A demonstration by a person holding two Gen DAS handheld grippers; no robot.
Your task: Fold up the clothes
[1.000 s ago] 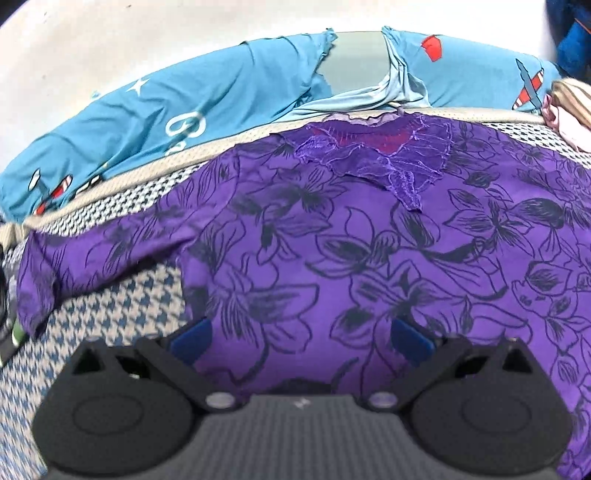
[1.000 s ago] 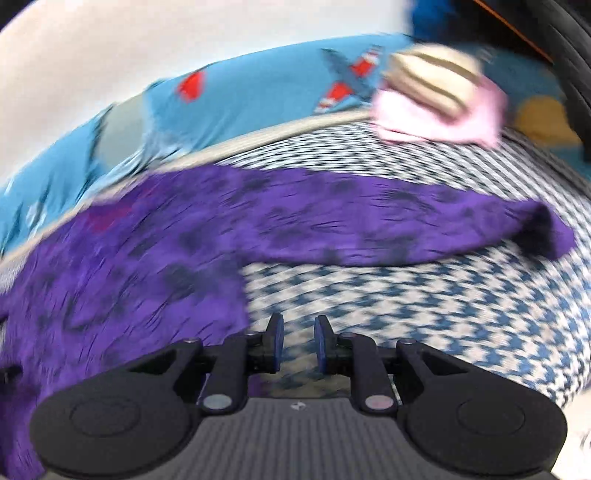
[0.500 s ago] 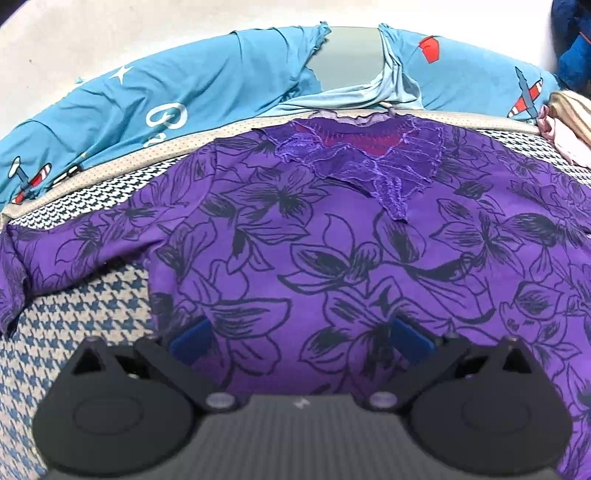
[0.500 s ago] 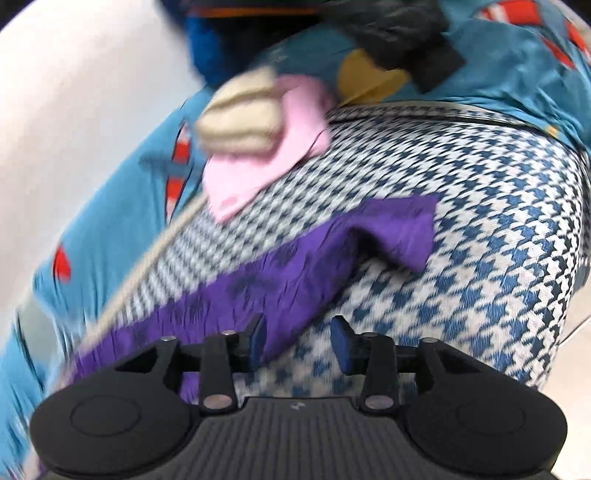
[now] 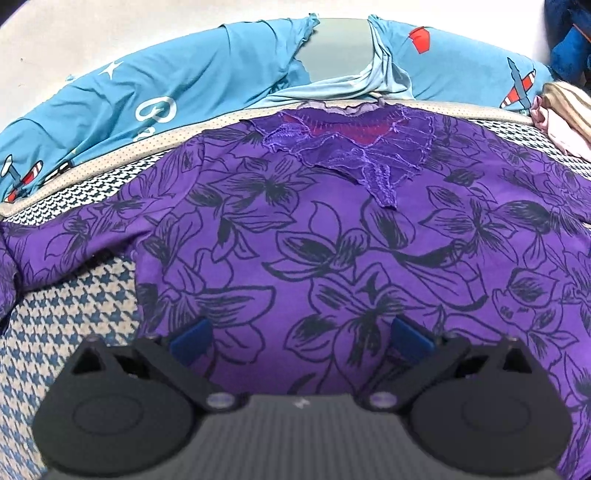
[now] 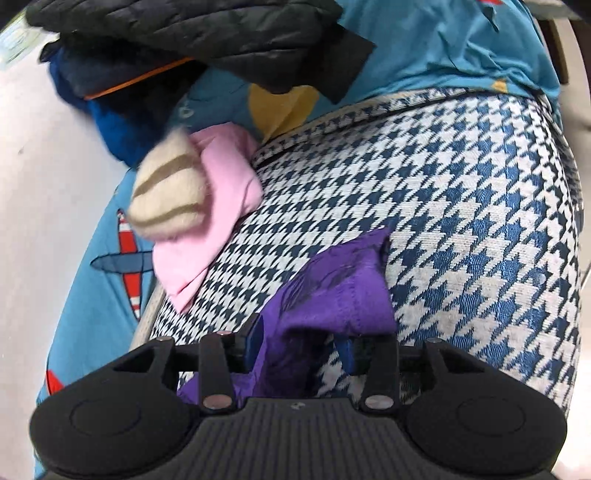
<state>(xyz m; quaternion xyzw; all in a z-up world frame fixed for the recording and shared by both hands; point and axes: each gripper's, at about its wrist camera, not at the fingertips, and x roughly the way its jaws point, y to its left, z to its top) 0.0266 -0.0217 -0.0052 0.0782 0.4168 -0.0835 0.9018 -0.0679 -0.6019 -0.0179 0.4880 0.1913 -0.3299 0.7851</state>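
- Where the left wrist view looks forward, a purple floral blouse [image 5: 332,236] spread flat, front up, over a blue-and-white houndstooth cover [image 5: 70,321]; lace-trimmed neckline [image 5: 354,147] toward 12 o'clock, hem end toward 6 o'clock under the tool.
- Left gripper [image 5: 301,339] low over the blouse body, blue pads set wide apart, nothing between them but flat cloth lying beneath; whether the pads touch the fabric cannot be told.
- One sleeve [image 5: 74,240] stretched out toward 9 o'clock, its end drooping off the cover's edge.
- Beyond the neckline, at 12 o'clock, a blue aeroplane-print sheet [image 5: 184,85], rumpled, with a pale grey panel showing through a gap.
- At 2 o'clock in that view, a pink garment [image 5: 561,133] with a cream striped piece [image 5: 569,99] on top of it.
- In the right wrist view, right gripper [image 6: 301,343] partly open, pads either side of the purple sleeve cuff [image 6: 343,288]; cloth bunched and raised between them, yet a firm pinch cannot be told, since the gap looks wider than the fabric.
- Cuff pointing toward 12 o'clock on the houndstooth cover.
- At 10 o'clock, the pink garment and cream striped piece, blurred.
- At 11 o'clock, a black padded jacket [image 6: 207,33] lying over dark blue clothing [image 6: 110,122].
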